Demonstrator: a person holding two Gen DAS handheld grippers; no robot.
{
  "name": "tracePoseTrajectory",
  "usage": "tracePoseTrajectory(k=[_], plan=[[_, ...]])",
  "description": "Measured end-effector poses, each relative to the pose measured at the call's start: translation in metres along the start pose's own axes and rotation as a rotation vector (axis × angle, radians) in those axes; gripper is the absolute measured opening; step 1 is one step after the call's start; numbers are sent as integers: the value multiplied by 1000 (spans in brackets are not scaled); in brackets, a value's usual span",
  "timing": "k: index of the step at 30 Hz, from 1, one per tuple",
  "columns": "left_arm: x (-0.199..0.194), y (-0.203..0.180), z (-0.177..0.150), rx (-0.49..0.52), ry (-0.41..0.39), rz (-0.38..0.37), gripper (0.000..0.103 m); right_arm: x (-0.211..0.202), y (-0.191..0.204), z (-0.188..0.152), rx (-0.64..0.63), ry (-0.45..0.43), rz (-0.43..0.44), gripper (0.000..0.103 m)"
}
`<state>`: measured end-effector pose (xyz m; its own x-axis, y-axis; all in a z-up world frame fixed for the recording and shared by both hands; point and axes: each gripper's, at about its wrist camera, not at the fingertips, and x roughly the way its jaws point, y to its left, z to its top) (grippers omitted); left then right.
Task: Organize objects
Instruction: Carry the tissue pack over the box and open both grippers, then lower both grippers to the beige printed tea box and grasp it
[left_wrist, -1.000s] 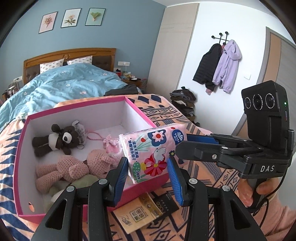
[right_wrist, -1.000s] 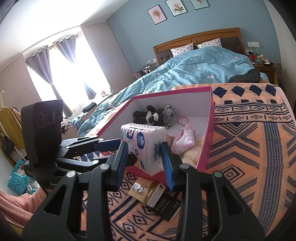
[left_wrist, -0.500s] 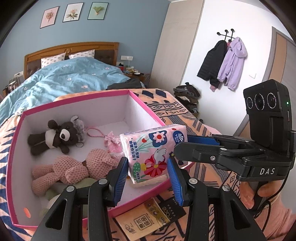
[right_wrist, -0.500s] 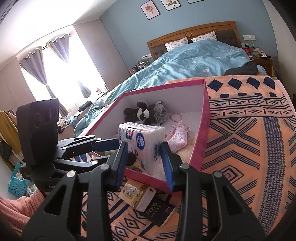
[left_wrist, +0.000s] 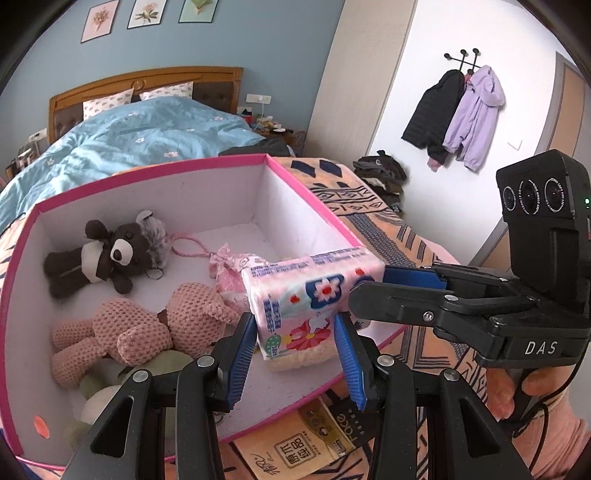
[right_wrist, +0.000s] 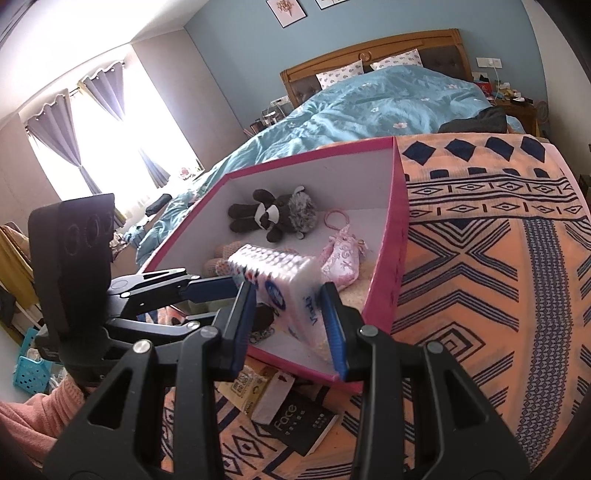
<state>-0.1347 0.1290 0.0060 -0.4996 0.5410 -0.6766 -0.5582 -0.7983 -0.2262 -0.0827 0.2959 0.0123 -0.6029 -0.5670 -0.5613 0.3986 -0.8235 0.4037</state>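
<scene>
A pink floral tissue pack (left_wrist: 306, 299) hangs tilted inside the near right corner of the pink-rimmed white box (left_wrist: 303, 188). My right gripper (right_wrist: 290, 325) is shut on the tissue pack (right_wrist: 284, 284) and shows from the side in the left wrist view (left_wrist: 373, 288). My left gripper (left_wrist: 295, 354) stands with its blue pads (left_wrist: 240, 354) either side of the pack's lower end; whether they touch it I cannot tell. In the box lie a dark teddy bear (left_wrist: 107, 254), a pink crocheted bear (left_wrist: 144, 325) and a small pink pouch (right_wrist: 341, 262).
The box (right_wrist: 399, 236) stands on an orange patterned blanket (right_wrist: 480, 258). A tan packet (left_wrist: 295, 450) and a black "face" box (right_wrist: 299, 424) lie on the blanket by the box's near wall. A bed with a blue duvet (left_wrist: 147, 140) is behind.
The tissue pack has gone down into the box and tipped over, its top now leaning away. Both grippers have moved forward and down with it.
</scene>
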Motion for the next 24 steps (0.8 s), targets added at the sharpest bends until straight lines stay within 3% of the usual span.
tracePoseTrajectory(k=[11,22,24], plan=[[8,12,0,-44,22,-6,43,0,5,2,-9,-17,-76,40],[0,9,-2,-23,-22,59,46,-13,4,-4,5,-45,-66,41],[-7,5,-3,-9,-44,70,51,-17,6,-7,0,-50,-55,45]])
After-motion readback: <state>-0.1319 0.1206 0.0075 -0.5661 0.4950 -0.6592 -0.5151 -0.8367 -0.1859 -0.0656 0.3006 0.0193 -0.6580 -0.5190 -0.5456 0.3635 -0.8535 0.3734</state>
